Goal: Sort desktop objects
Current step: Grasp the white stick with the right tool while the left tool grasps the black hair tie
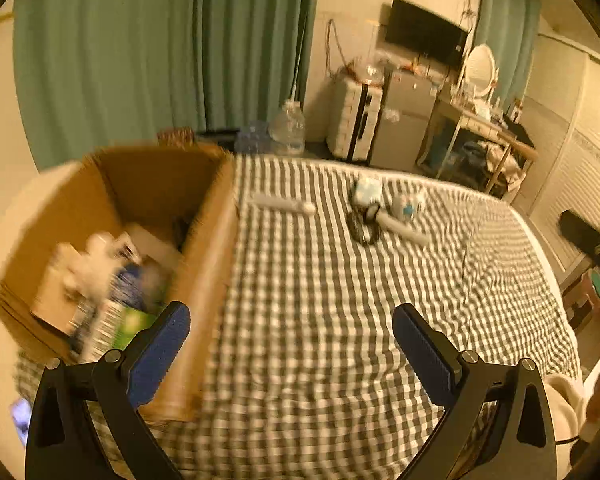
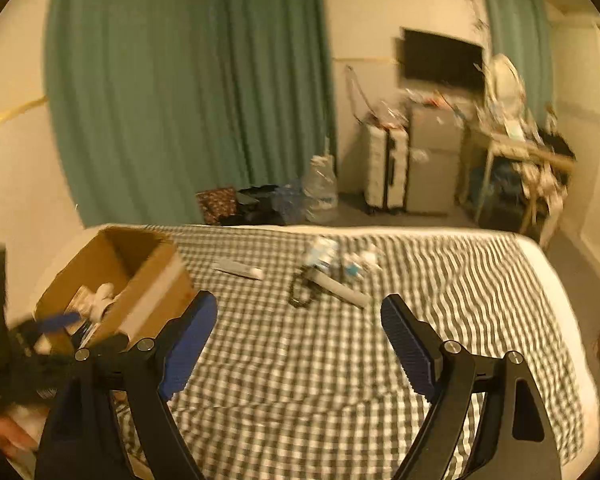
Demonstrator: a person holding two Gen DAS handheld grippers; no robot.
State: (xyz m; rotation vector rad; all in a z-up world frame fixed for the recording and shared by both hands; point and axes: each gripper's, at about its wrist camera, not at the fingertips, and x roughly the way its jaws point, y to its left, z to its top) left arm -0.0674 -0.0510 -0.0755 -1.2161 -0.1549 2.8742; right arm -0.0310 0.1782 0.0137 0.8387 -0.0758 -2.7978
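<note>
- My left gripper (image 1: 291,326) has its fingers spread wide with nothing between them, hanging over the checked bedspread (image 1: 320,320) just beside the cardboard box (image 1: 204,280)
- My right gripper (image 2: 299,320) is also wide and empty, over the same cloth
- The box stands open at the bed's left edge; inside I make out a white lumpy item (image 1: 94,264), something blue, a green packet (image 1: 134,324) and a flat tan piece, all blurred
- Still out on the cloth, well beyond both grippers: a white stick-shaped item (image 1: 282,203), a small boxy pack (image 1: 367,191), a black cord (image 1: 363,228) and a white tube (image 1: 406,230), clustered together
</note>
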